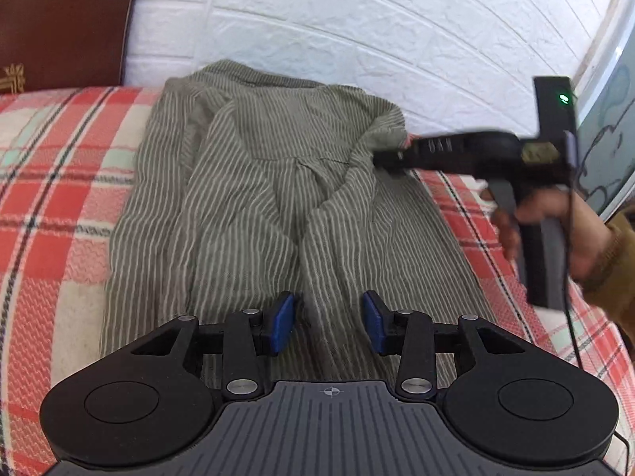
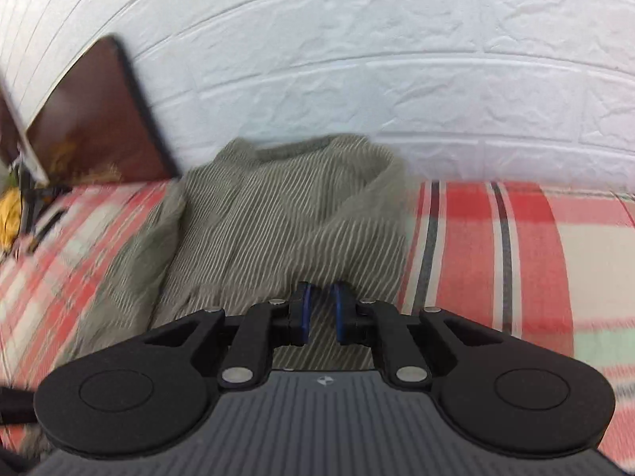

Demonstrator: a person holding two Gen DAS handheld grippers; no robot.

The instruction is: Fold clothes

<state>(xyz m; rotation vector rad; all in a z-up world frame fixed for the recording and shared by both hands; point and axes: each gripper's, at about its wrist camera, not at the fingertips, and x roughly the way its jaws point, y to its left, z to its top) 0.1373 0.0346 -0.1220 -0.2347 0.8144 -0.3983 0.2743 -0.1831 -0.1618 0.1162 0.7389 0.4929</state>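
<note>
On the plaid bedcover (image 1: 59,206) lies one striped shirt (image 1: 254,198), partly blurred. My left gripper (image 1: 328,323) is spread, empty; my right gripper (image 2: 320,311) nearly closed, apparently pinching shirt cloth.

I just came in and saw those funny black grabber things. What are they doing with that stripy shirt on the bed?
A person is folding a grey-green striped garment spread on a red plaid blanket beside a white brick wall. The right gripper, held in a hand, has a fold of the cloth's right edge pinched and lifted between its fingers. The left gripper hangs open over the near end, not gripping anything. The fold isn't finished yet.
</note>
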